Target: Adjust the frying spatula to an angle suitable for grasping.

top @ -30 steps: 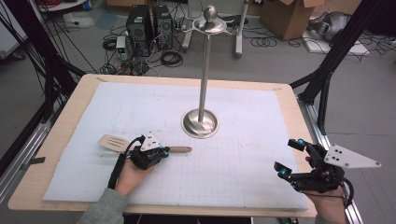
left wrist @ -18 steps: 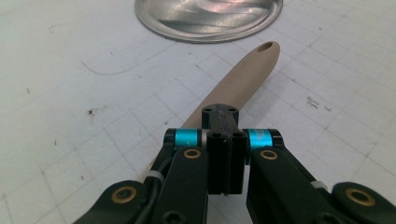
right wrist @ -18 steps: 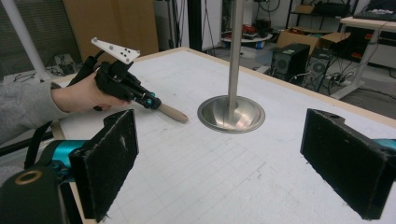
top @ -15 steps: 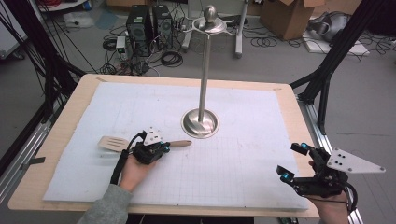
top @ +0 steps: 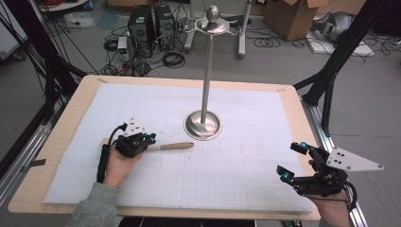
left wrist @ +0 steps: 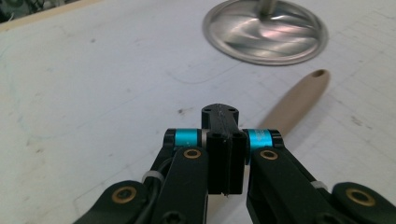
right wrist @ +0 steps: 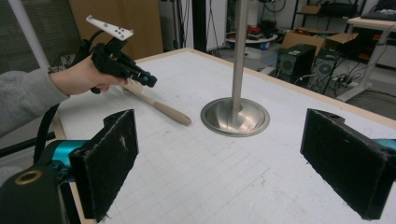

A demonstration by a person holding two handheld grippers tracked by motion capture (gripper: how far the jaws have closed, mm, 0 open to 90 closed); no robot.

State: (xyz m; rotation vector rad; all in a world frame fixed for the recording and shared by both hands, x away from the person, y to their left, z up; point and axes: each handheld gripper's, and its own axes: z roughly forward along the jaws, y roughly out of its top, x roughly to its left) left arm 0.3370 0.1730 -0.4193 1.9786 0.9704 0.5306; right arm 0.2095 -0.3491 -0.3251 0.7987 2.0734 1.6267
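The right hand-held gripper (top: 289, 161) is near the front right corner of the surface (top: 56, 156). Its two black jaws stand wide apart and nothing is between them.

Across on the left, a bit farther in, the left hand-held gripper (top: 150, 138) has its jaws pressed tight together. It sits on a wooden spatula (top: 175, 146), around the middle of it. The left gripper view shows the closed jaws above the handle, which comes out from under them. I cannot tell if the jaws pinch the spatula or just sit over it. The handle end points to the right and lies on the white mat (top: 142, 109).

Just past the handle end stands a shiny metal stand (top: 204, 85) with a round base and a tall thin pole. The base is near the spatula but does not touch it.

Far behind the surface, on the floor, are computer boxes (top: 147, 23), lots of cables (top: 172, 59) and a cardboard box (top: 288, 16).
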